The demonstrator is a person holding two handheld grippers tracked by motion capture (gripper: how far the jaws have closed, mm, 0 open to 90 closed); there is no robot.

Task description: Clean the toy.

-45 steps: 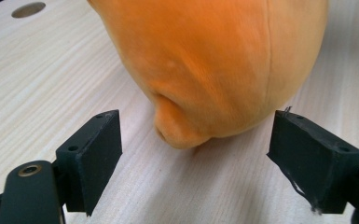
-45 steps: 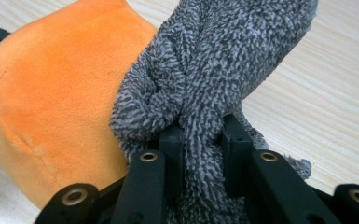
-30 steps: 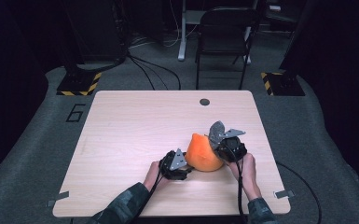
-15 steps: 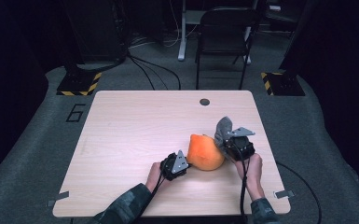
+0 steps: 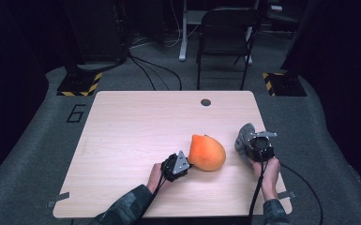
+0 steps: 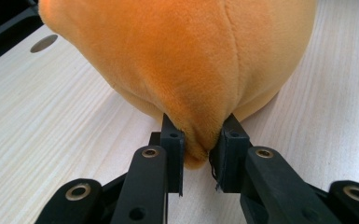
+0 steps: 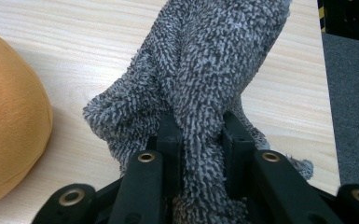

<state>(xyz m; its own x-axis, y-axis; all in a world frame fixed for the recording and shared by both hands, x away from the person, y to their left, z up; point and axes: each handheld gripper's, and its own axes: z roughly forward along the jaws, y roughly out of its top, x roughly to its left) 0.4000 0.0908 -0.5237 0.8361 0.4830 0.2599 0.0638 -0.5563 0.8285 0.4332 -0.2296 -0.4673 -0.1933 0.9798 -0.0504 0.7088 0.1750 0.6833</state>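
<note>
An orange plush cushion [image 5: 207, 152] lies on the wooden table [image 5: 136, 122], right of centre near the front. My left gripper [image 5: 186, 164] is at the cushion's left end. In the left gripper view that gripper [image 6: 196, 140] is shut on a pinched fold of the orange plush [image 6: 182, 56]. My right gripper [image 5: 255, 145] is near the table's right edge, apart from the cushion, and holds a grey fuzzy cloth [image 5: 244, 137]. In the right gripper view its jaws [image 7: 200, 135] clamp the grey cloth [image 7: 214, 60], with the orange cushion [image 7: 9, 116] off to the left.
A round cable hole [image 5: 206, 102] sits in the table's far edge area. A dark folding chair [image 5: 225, 37] stands behind the table, with cables on the floor. The table's right edge [image 5: 272, 154] runs close beside my right hand.
My right gripper has carried the grey cloth to the right, off the cushion and toward the table's right edge. The left hand has stayed at the cushion's left end.
</note>
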